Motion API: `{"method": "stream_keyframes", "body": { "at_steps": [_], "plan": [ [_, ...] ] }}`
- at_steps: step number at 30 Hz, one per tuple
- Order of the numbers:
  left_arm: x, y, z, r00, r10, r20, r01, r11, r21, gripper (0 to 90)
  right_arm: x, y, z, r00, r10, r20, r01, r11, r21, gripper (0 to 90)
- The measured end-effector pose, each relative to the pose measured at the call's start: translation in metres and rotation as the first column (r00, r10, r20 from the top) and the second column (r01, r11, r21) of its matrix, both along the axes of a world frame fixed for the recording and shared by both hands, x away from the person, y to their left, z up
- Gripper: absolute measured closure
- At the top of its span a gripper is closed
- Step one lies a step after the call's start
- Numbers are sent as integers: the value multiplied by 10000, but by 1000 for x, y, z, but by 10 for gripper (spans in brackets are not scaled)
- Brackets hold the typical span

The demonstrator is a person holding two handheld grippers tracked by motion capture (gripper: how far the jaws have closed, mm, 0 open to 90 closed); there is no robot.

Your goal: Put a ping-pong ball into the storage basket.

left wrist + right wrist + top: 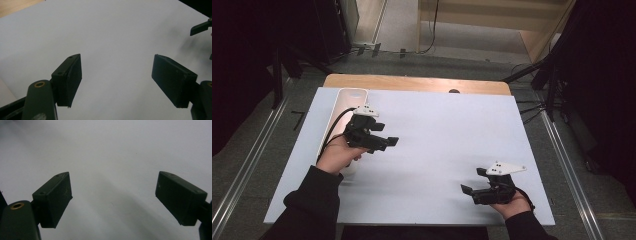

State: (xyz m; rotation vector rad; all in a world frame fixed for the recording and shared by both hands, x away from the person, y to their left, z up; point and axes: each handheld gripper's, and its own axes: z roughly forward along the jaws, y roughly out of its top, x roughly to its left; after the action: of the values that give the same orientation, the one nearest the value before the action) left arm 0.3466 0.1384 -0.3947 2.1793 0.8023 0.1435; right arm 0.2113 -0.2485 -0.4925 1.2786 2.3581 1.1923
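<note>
Nearest the person, the right gripper [473, 194] sits low over the front right part of the white sheet [442, 135], held in the right hand [511, 204], with its grey three-cornered plate [506, 168] on top. Its jaws stand wide apart with nothing between them; in the right gripper view they frame bare white sheet [112, 157].

Farther in and to the left, the left hand [338, 155], in a dark sleeve [312, 200], holds the left gripper [388, 143] above the sheet, its jaws also spread wide and empty. In the left gripper view the white sheet [112, 37] lies between them, and a tip of the right gripper [200, 28] shows at the far right edge.

Beside that hand a long white rounded tray [343, 107] lies along the sheet's left edge; black cable runs across it. Beyond the sheet, a strip of the wooden table [412, 82] shows.
</note>
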Motion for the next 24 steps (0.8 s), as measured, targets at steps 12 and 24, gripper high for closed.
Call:
{"method": "stream_keyframes", "body": {
  "at_steps": [12,24],
  "plan": [
    [-14,4,-3,9996,-265,-32,265,9996,-87,247,0,0,0,10000,19,6,-19,10000,-1,123],
    [-26,2,-8,9984,-569,45,570,9982,-188,247,0,0,0,10000,20,-2,-20,10000,2,124]
  ]
}}
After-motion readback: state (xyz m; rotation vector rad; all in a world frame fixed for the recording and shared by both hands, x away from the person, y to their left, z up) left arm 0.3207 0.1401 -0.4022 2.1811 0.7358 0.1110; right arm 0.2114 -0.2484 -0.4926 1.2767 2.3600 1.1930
